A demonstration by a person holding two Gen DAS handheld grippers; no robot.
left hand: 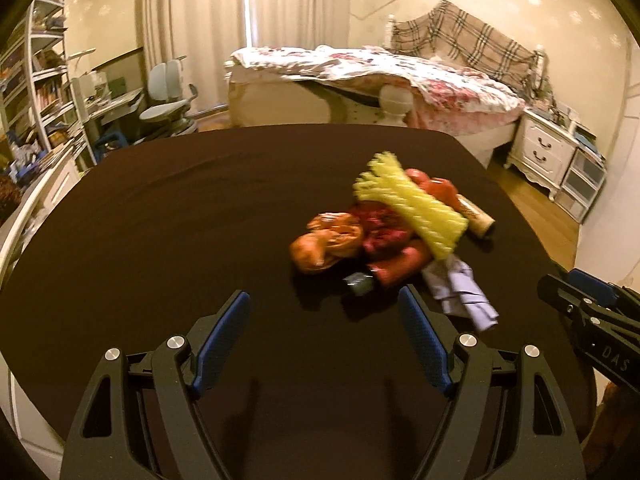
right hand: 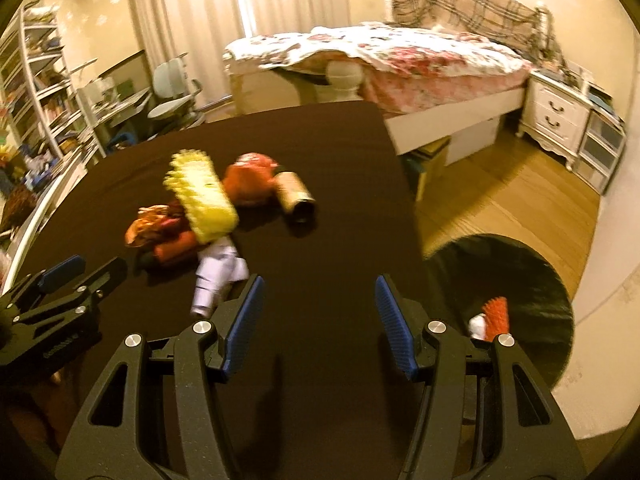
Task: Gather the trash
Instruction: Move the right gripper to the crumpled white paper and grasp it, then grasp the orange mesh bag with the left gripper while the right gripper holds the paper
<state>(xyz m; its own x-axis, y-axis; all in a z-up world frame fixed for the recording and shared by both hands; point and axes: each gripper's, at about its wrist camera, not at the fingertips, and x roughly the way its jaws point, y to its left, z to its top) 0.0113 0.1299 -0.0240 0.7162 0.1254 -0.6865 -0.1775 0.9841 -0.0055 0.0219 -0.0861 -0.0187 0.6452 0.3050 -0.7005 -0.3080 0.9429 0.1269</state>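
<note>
A heap of trash lies on the dark table [left hand: 160,220]: a yellow foam net [left hand: 412,204] on top, orange and red wrappers [left hand: 332,236], a cardboard tube [left hand: 476,216], a crumpled white paper [left hand: 464,292] and a small dark cap [left hand: 360,284]. My left gripper [left hand: 324,304] stands open just in front of the heap, nothing between its fingers. My right gripper [right hand: 320,288] is open too, over bare cloth to the right of the white paper [right hand: 218,276] and in front of the cardboard tube [right hand: 296,196]. The yellow foam net [right hand: 204,196] is blurred in both views.
A black bin bag [right hand: 532,280] sits on the floor right of the table [right hand: 340,220], holding an orange net and a white scrap. Behind are a bed [left hand: 380,72], a nightstand [left hand: 540,152], a desk chair [left hand: 168,100] and shelves [left hand: 36,80].
</note>
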